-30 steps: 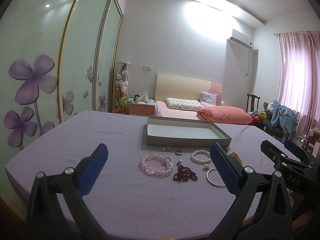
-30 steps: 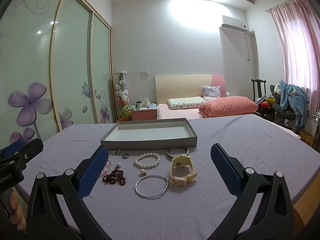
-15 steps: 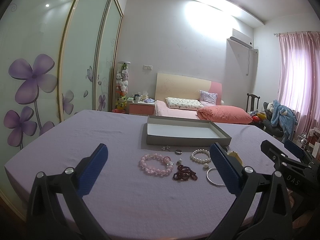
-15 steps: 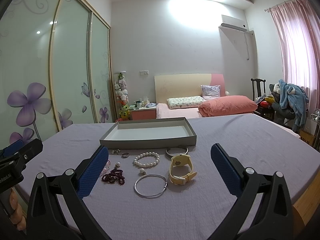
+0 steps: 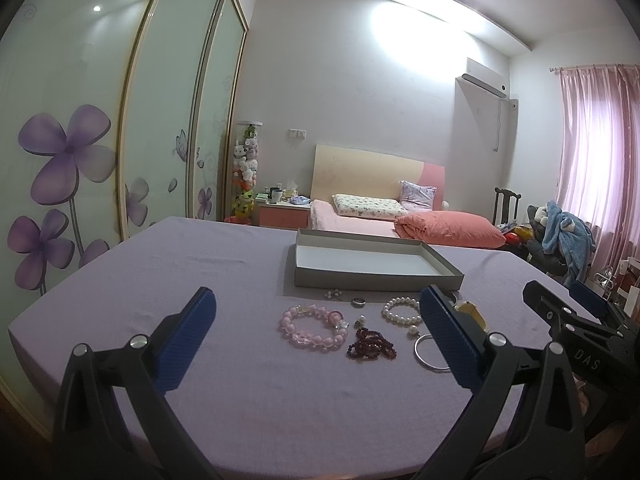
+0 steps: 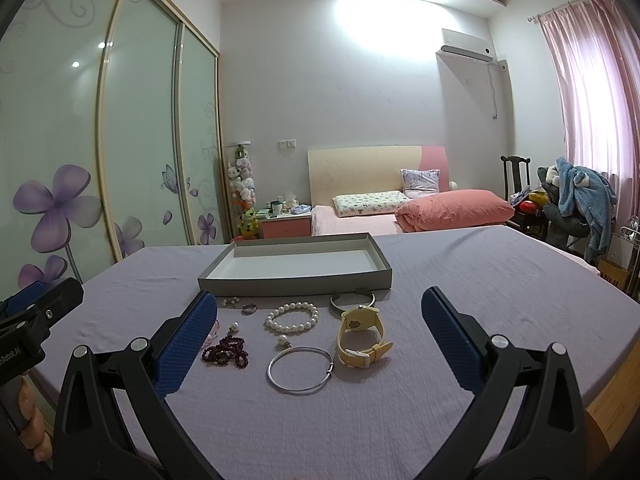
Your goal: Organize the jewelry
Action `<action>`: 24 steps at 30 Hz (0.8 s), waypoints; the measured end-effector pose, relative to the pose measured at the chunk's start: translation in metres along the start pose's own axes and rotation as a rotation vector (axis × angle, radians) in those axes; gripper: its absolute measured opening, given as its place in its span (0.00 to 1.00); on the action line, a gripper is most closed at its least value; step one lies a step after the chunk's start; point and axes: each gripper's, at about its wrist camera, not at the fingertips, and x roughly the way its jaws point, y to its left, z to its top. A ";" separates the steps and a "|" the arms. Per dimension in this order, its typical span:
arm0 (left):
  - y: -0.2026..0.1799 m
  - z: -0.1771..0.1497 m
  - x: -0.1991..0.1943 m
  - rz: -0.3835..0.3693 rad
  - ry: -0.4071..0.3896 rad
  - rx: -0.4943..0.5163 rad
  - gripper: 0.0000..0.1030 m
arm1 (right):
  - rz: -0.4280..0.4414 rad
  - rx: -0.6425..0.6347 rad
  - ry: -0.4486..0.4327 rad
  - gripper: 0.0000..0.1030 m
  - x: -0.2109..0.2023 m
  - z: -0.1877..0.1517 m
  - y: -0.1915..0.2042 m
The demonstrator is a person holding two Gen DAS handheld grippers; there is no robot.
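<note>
While both grippers hover over the near edge of the table (image 6: 500, 280), which is covered with a lilac cloth, neither of them holds anything. The left gripper (image 5: 318, 320) has its two blue fingers spread wide apart, and the right gripper (image 6: 320, 320) is spread wide in the same way. All the jewelry lies on the cloth, in front of the grey tray (image 6: 296, 280), and nothing can be seen inside the tray. From the left side there are a pink bead bracelet (image 5: 314, 326), a dark red bead bracelet (image 6: 226, 352), a small ring (image 6: 249, 308) close to the tray wall, a white pearl bracelet (image 6: 292, 317), a thin silver bangle (image 6: 300, 370) and a yellow watch (image 6: 362, 334). Just behind the watch, a dark open bangle (image 6: 352, 300) lies near the tray. Some small pearl earrings (image 6: 231, 301) lie beside the ring.
</note>
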 end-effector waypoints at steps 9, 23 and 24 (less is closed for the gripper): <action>0.000 0.000 0.000 0.000 0.001 -0.001 0.96 | 0.000 0.000 0.001 0.98 0.001 0.000 0.001; 0.000 0.000 0.000 -0.001 0.004 -0.001 0.96 | -0.001 0.000 0.004 0.98 0.001 -0.001 0.000; -0.001 -0.001 0.001 -0.001 0.006 -0.001 0.96 | -0.002 0.001 0.007 0.98 0.001 -0.002 -0.001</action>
